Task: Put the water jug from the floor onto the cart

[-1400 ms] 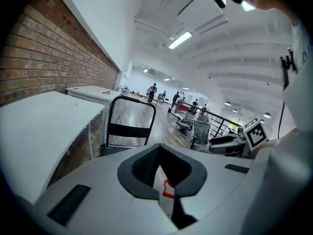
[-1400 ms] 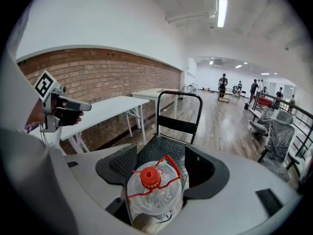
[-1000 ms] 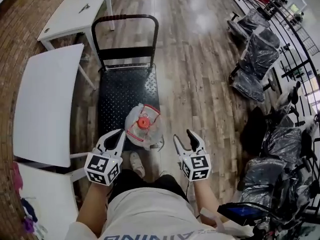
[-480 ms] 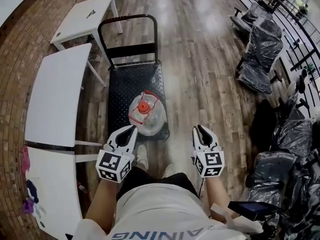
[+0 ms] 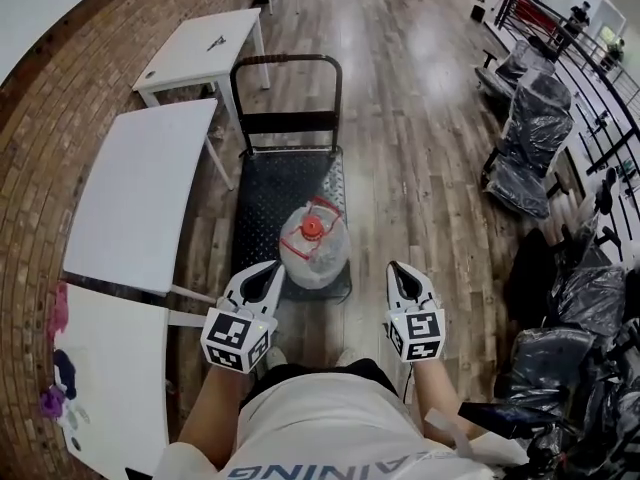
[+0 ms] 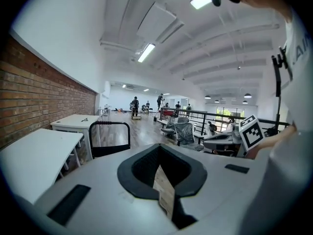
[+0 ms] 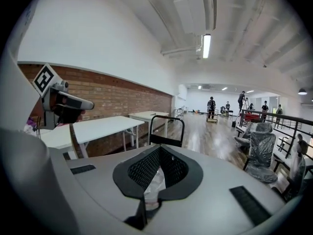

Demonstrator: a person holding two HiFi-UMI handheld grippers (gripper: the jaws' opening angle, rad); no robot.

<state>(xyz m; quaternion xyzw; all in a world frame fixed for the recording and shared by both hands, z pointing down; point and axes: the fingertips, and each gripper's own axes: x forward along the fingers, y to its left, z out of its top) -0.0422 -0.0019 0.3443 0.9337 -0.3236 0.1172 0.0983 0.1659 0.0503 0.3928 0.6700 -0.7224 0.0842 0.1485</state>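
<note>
The clear water jug (image 5: 313,250) with a red cap stands upright on the near end of the black cart (image 5: 275,183), below its upright handle (image 5: 286,60). My left gripper (image 5: 272,269) hangs just left of the jug and nearer to me, shut and holding nothing. To the jug's right my right gripper (image 5: 396,268) is also shut and holds nothing. In the right gripper view the jug's clear plastic (image 7: 153,182) shows through the slit between the jaws, with the cart handle (image 7: 166,126) beyond. The left gripper view shows the cart handle (image 6: 110,131) past the closed jaws.
White tables (image 5: 145,203) line the brick wall on the left. Office chairs wrapped in plastic (image 5: 530,158) and a black railing (image 5: 590,78) stand on the right. Wooden floor (image 5: 410,168) runs between the cart and the chairs. People stand far down the hall.
Both grippers have risen and drawn back from the jug towards me. The right jaws, open a second ago, have closed. The jug stays on the cart.
</note>
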